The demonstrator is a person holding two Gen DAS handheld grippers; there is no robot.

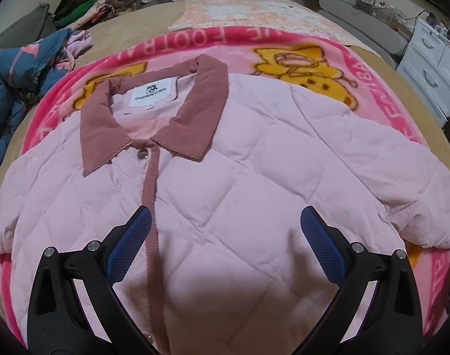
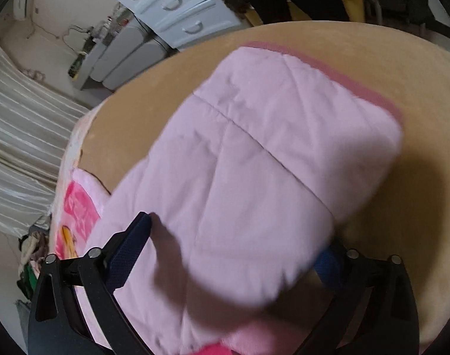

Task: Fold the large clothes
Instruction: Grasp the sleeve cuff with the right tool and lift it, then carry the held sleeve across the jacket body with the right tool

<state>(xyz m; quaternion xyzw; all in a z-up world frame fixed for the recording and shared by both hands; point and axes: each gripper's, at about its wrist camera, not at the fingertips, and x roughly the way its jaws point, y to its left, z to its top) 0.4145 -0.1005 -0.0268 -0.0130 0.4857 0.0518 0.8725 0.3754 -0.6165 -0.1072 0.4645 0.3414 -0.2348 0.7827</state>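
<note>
A pale pink quilted jacket (image 1: 225, 153) with a dusty-rose corduroy collar (image 1: 195, 103) lies front up and buttoned on a pink cartoon blanket (image 1: 358, 68). My left gripper (image 1: 225, 211) hovers open over the jacket's chest, the button placket just inside its left finger, nothing between the pads. In the right wrist view one sleeve (image 2: 269, 148) stretches out over the tan bed cover (image 2: 372, 207), its rose cuff (image 2: 343, 71) at the far end. My right gripper (image 2: 235, 235) straddles this sleeve with its jaws wide. The sleeve partly hides the right finger (image 2: 328, 261), and the pads do not visibly press the fabric.
A crumpled blue garment (image 1: 24, 71) and a pile of clothes (image 1: 89, 6) lie at the bed's far left. White drawers (image 2: 177, 9) and a grey desk (image 2: 127, 53) stand beyond the bed's edge. A curtain (image 2: 18, 148) hangs behind.
</note>
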